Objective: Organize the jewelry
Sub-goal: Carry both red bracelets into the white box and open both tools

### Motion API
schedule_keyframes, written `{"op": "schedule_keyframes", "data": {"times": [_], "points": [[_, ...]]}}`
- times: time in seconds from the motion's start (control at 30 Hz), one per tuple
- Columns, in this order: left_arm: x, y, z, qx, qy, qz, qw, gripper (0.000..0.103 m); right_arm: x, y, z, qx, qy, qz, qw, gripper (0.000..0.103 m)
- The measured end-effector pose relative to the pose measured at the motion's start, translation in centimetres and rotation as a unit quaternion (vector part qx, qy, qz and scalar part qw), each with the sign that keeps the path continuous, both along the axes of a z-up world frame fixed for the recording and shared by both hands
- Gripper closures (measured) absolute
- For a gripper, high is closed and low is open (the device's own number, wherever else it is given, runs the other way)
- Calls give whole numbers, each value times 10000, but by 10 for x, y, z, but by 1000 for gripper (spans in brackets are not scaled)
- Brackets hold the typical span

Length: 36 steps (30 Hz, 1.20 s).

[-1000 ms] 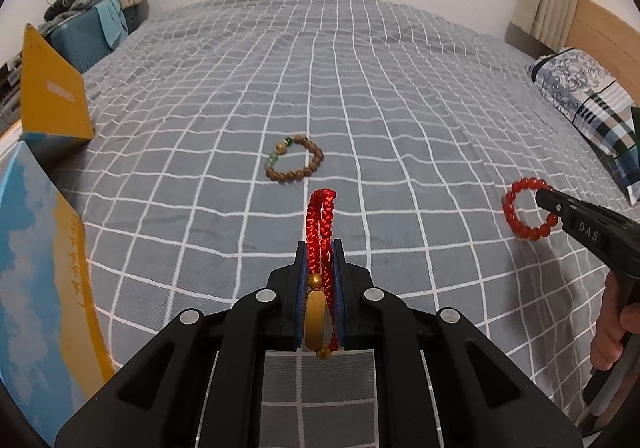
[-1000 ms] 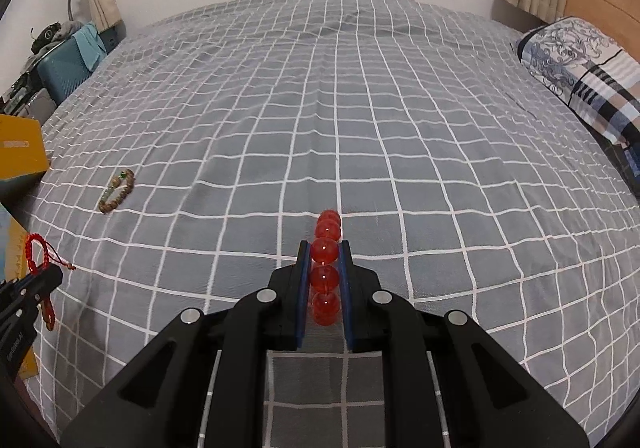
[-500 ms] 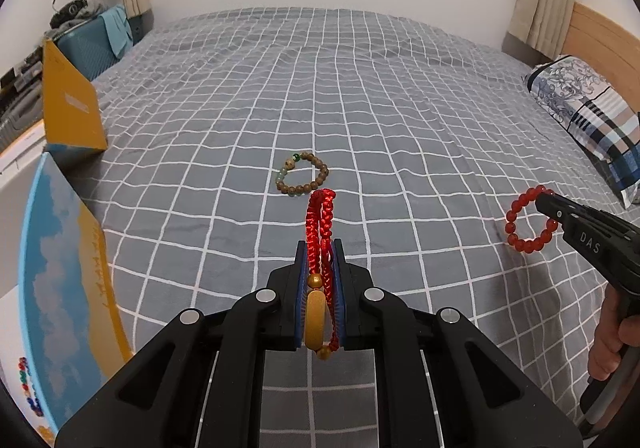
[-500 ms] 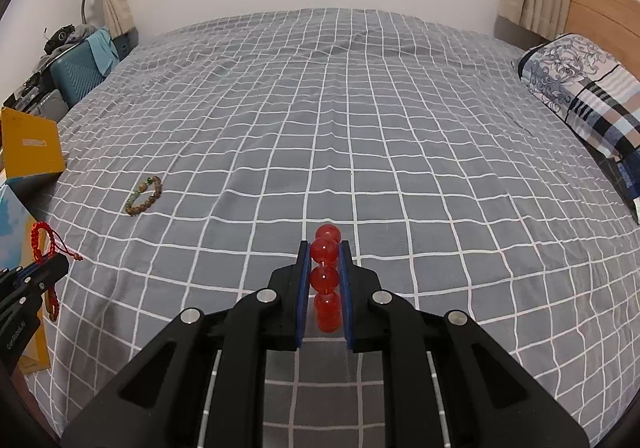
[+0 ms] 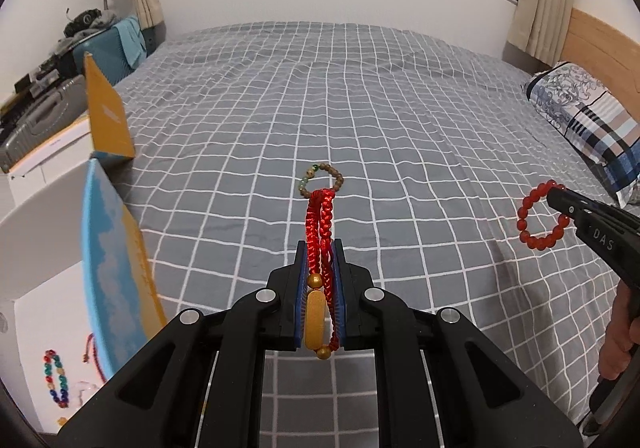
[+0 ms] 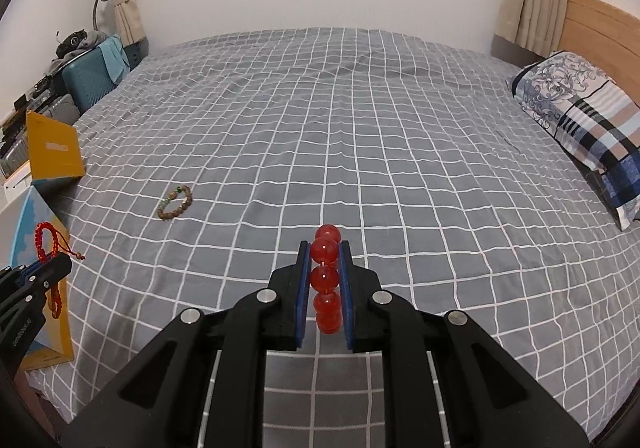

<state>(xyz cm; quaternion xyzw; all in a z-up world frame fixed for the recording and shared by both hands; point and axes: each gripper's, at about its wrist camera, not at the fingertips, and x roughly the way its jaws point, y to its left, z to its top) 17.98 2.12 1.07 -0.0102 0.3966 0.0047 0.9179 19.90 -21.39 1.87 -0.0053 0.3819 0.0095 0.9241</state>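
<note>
Change since earlier: both grippers have risen above the bed, so the window and more of the open box now show.
Red braided cord bracelet (image 5: 320,224): pinched between the jaws of the left gripper (image 5: 320,248), its gold beads sitting between the blue pads, its loop sticking out forward.
Red bead bracelet (image 6: 326,280): clamped edge-on between the jaws of the right gripper (image 6: 325,252); from the left wrist view it hangs as a full ring (image 5: 542,214) above the bedspread.
Brown bead bracelet (image 5: 321,181): lying flat on the grey checked bedspread (image 5: 400,128), ahead of the left gripper, untouched.
Open box (image 5: 40,268): at the left edge of the bed, white inside, with a multicoloured bead bracelet (image 5: 56,378) lying in it.
Box flaps (image 5: 112,248): blue-and-yellow, standing upright.
Pillow (image 6: 580,116): patterned, far right by the wooden headboard (image 6: 600,20).
</note>
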Motion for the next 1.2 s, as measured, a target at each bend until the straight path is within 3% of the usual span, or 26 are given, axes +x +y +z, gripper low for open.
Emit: {"op": "schedule_keyframes", "data": {"times": [0.7,0.93,1.2], "points": [[-50,35,43,61,-184,271,9994,92,-30,48,37,-67,-157,300,9994,90],[-71,65,52,34,-170,548,9983,92,-42,79,50,-66,-245,531,9983,90],[-105,127,63,-14,-218,1080,9939,92,-57,144,69,32,-471,1066,9932,90]]}}
